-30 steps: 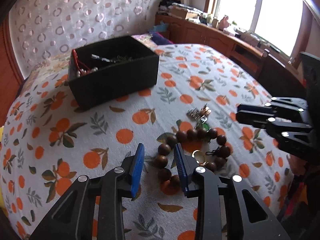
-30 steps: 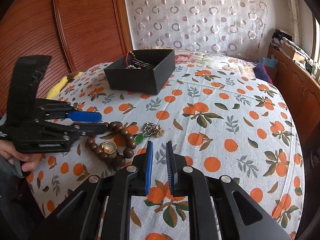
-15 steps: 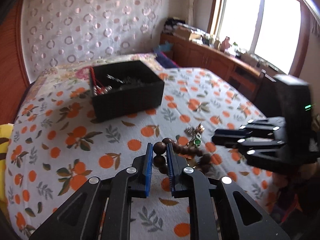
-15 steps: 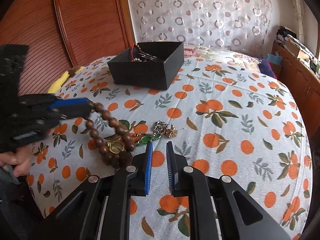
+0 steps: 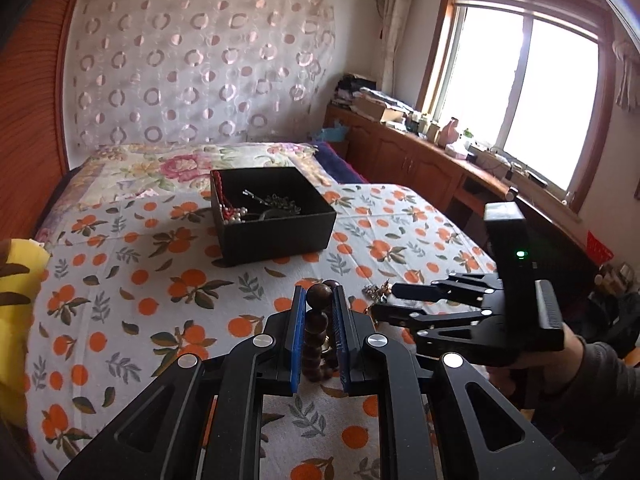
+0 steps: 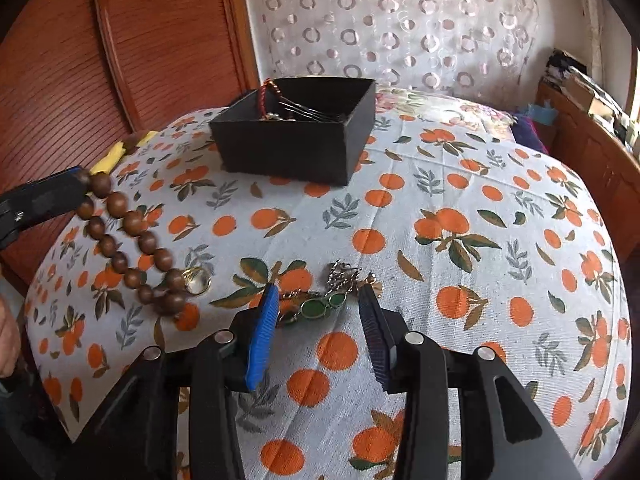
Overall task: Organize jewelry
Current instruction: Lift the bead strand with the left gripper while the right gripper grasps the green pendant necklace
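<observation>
My left gripper [image 5: 318, 300] is shut on a brown wooden bead bracelet [image 5: 319, 298], which hangs between its jaws above the bed; in the right wrist view the bracelet [image 6: 132, 240] dangles from the left gripper [image 6: 82, 178] at far left, its lower end touching the cloth beside a gold ring [image 6: 197, 280]. My right gripper [image 6: 320, 300] is open, its jaws either side of a green-stoned silver chain piece [image 6: 320, 306] on the cloth. The black box [image 5: 272, 214] with several pieces inside stands farther back; it also shows in the right wrist view [image 6: 296, 144].
The bed has an orange-print cloth [image 6: 460, 248]. A wooden headboard [image 6: 120, 48] stands at the left. A yellow cloth [image 5: 16, 320] lies at the bed's left edge. A wooden cabinet [image 5: 420, 160] under the window runs along the right.
My left gripper closed on the bead bracelet and lifted it off the cloth. My right gripper opened and moved forward over the green chain piece.
</observation>
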`<state>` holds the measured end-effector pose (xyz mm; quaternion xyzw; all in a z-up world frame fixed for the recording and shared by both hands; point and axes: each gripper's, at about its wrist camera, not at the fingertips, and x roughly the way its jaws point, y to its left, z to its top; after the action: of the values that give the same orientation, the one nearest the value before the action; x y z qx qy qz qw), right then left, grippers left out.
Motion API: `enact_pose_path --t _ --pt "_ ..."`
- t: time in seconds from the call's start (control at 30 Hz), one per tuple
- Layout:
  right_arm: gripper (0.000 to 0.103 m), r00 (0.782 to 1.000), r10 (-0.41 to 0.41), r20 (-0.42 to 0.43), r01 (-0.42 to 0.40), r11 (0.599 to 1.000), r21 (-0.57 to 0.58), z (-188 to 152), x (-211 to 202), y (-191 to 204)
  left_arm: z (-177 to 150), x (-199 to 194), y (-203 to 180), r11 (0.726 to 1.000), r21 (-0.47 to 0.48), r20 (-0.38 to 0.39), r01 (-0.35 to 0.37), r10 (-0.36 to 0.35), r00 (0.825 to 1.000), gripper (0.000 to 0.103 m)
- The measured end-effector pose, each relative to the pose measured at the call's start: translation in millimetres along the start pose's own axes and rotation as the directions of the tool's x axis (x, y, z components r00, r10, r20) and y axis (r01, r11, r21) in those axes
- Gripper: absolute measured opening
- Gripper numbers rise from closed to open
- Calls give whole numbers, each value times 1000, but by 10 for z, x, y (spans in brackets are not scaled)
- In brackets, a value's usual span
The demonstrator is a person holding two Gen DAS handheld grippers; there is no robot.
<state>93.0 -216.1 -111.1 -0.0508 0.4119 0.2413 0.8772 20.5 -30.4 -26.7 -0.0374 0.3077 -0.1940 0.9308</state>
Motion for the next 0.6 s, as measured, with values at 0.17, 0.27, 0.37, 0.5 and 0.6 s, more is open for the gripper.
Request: enact_pose_path --t 0.17,0.27,0.37,0.5,0.6 --pt "44 1000 -11 -11 11 1000 -3 1 57 13 37 -78 -57 1000 8 26 10 -10 1000 12" --pt "35 1000 -27 -14 27 999 -23 -17 49 22 56 -112 -77 1000 14 36 7 -7 999 12" --pt "30 999 -39 -23 38 999 -31 -34 23 -13 60 -121 -68 1000 14 37 3 -3 999 12" --pt "23 998 -55 -29 54 998 -26 -66 -28 -101 54 -98 -46 1000 8 33 -1 1 999 12" --pt "17 997 -68 -34 67 997 -27 -63 -22 -138 43 -74 -31 1000 4 28 -4 4 1000 12"
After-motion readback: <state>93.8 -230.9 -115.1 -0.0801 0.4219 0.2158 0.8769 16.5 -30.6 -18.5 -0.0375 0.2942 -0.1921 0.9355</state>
